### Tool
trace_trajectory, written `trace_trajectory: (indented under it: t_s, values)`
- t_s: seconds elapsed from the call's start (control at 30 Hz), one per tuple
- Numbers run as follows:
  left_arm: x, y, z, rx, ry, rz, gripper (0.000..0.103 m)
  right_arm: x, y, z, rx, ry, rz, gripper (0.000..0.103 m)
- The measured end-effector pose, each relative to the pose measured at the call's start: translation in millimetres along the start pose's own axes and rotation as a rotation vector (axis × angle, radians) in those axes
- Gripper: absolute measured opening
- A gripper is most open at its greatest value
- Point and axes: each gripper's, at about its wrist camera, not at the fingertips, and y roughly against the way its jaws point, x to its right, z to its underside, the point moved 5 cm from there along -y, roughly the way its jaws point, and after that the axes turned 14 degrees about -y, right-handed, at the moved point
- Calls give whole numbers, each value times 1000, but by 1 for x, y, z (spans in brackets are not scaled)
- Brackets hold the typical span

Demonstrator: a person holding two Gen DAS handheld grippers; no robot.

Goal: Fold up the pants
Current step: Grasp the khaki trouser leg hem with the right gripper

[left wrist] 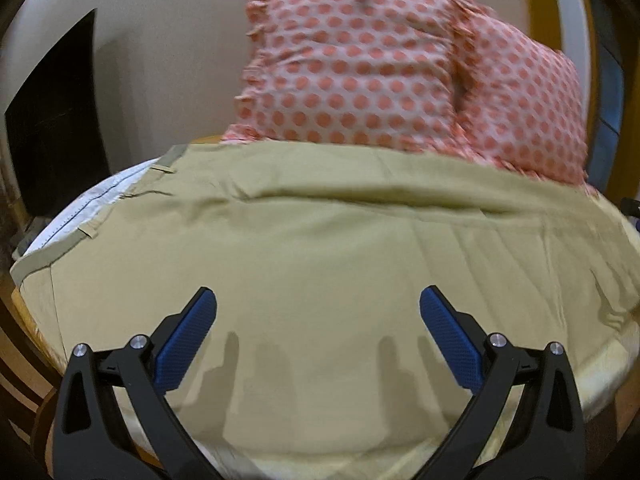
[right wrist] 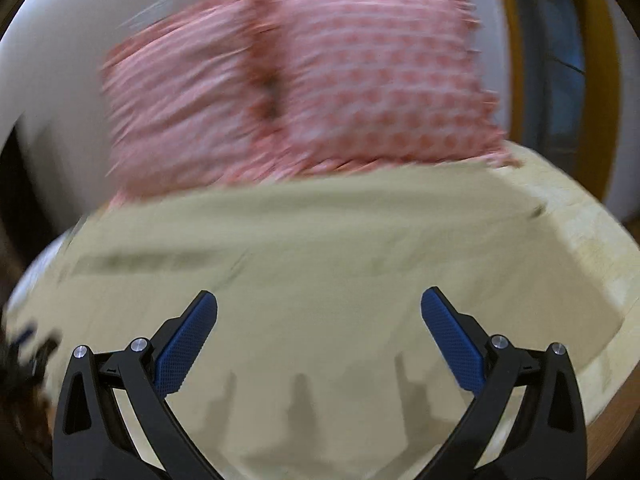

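Khaki pants [left wrist: 320, 248] lie spread across the bed, waistband with belt loops and white lining [left wrist: 92, 208] at the left. My left gripper [left wrist: 318, 300] is open and empty, just above the cloth near its front edge. In the right wrist view the pants [right wrist: 340, 248] fill the middle, blurred by motion. My right gripper [right wrist: 319, 300] is open and empty above the cloth. The far edge of the pants lies against the pillows.
Two pink pillows with orange dots [left wrist: 380, 68] stand at the back against a pale wall; they also show in the right wrist view [right wrist: 304, 84]. A dark object [left wrist: 56, 120] stands at the left. Yellowish bedsheet [right wrist: 592, 264] shows at the right, wooden bed edge [left wrist: 32, 316] at the left.
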Motion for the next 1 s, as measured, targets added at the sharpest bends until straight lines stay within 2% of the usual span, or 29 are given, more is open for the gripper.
trace_trajectory:
  t_s: [0.03,0.07,0.2,0.27,0.3,0.4,0.47,0.53,0.6,0.67,0.7,0.77,0.83,0.9,1.0]
  values:
    - [-5,-4,-4,-6,17,-8,101,7,-12,-17,-11,-40,31,102]
    - [-9,-9,-7,-17,33,-15,101,19,-36,-42,-35,-103,79,102]
    - [-21,-28,-9,-72,65,-24,101,54,-124,-105,-116,-269,222,100]
    - [-23,-32,-5,-90,79,-19,101,68,-164,-128,-136,-308,293,84]
    - [-23,-33,-4,-96,83,-15,101,78,-184,-137,-143,-333,343,81]
    - [-25,-34,-1,-107,106,-2,101,99,-231,-158,-158,-407,456,78]
    - [-26,-36,0,-113,108,4,101,109,-247,-164,-162,-449,495,78]
    - [-25,-37,-1,-117,104,12,101,112,-261,-171,-141,-427,564,78]
    - [-24,-38,-1,-119,99,18,101,110,-268,-170,-125,-348,615,65]
    - [-24,-39,-1,-122,99,24,101,108,-268,-169,-93,-312,574,31]
    - [-24,-39,-1,-123,100,26,101,111,-267,-169,-81,-306,575,26]
    - [-24,-39,-1,-119,100,33,101,122,-263,-170,-73,-345,502,8]
    - [-24,-38,-1,-113,103,37,101,133,-254,-169,-62,-416,402,5]
    - [-24,-37,-1,-108,107,41,101,139,-229,-170,0,-478,256,5]
    - [-27,-35,0,-101,124,50,101,146,-168,-162,86,-526,52,5]
